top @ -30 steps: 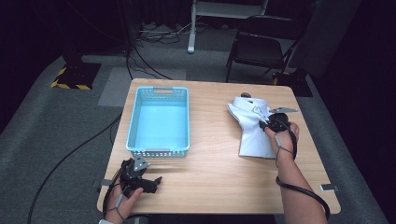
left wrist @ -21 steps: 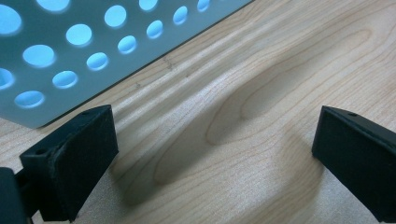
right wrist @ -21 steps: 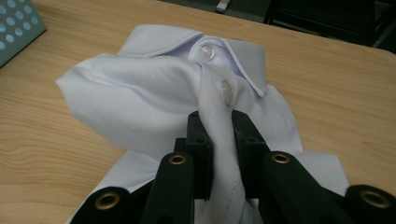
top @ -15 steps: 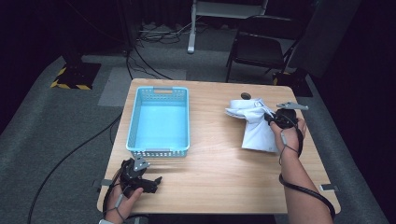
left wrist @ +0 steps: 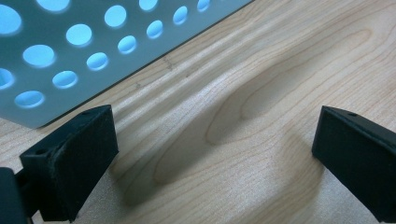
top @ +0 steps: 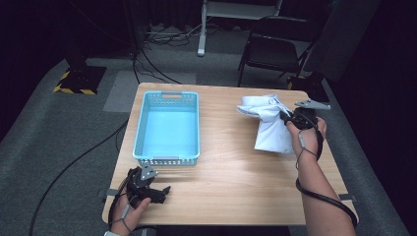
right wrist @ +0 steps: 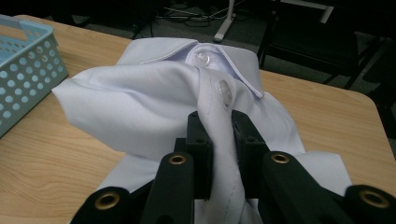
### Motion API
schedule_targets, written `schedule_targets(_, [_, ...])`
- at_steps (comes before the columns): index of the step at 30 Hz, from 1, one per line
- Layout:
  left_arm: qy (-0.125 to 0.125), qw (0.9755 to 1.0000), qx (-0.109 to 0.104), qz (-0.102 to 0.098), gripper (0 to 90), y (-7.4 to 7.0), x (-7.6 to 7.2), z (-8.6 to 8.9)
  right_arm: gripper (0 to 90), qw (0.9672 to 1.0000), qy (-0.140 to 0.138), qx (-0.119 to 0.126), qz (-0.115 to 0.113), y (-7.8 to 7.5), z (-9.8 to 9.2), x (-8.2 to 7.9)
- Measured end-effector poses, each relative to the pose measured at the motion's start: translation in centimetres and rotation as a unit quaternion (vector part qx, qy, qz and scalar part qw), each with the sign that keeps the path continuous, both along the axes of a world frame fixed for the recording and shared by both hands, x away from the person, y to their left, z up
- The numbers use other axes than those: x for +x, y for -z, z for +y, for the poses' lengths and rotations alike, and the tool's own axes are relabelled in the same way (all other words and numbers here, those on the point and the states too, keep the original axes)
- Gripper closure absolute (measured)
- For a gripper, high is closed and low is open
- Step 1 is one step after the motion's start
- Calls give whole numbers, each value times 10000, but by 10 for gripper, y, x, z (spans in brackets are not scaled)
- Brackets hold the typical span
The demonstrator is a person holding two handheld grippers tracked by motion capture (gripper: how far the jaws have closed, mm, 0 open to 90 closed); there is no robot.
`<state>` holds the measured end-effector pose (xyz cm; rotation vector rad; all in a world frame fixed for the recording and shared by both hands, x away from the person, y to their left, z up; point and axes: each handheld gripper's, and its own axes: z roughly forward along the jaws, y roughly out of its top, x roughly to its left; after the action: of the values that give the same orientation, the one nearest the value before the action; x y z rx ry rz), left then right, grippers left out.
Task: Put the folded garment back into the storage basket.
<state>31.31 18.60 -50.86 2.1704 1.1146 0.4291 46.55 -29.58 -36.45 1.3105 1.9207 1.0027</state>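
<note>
A folded white shirt (top: 269,123) lies at the right side of the wooden table (top: 231,177), its upper part lifted off the surface. My right gripper (top: 285,117) is shut on the shirt's buttoned front placket (right wrist: 219,140), with collar and buttons bunched above the jaws. A light blue plastic basket (top: 167,127) stands empty left of centre. My left gripper (top: 164,191) rests on the table near the front left corner, jaws wide open with bare wood between them. The basket's perforated wall (left wrist: 70,51) is close beyond it.
A dark chair (top: 275,51) and a white stand's leg (top: 201,46) are on the floor past the table's far edge. Cables run over the grey carpet at the left (top: 83,157). Bare wood stretches between the basket and the shirt.
My right gripper has risen with the shirt's placket in it, pulling the upper part of the shirt up off the table into a bunch. The left hand has stayed put.
</note>
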Motion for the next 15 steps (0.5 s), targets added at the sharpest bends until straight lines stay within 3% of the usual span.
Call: schedule_targets(15, [0, 10000, 2, -2, 2, 0, 0, 0, 796, 9996, -176, 32, -225, -30, 21, 6])
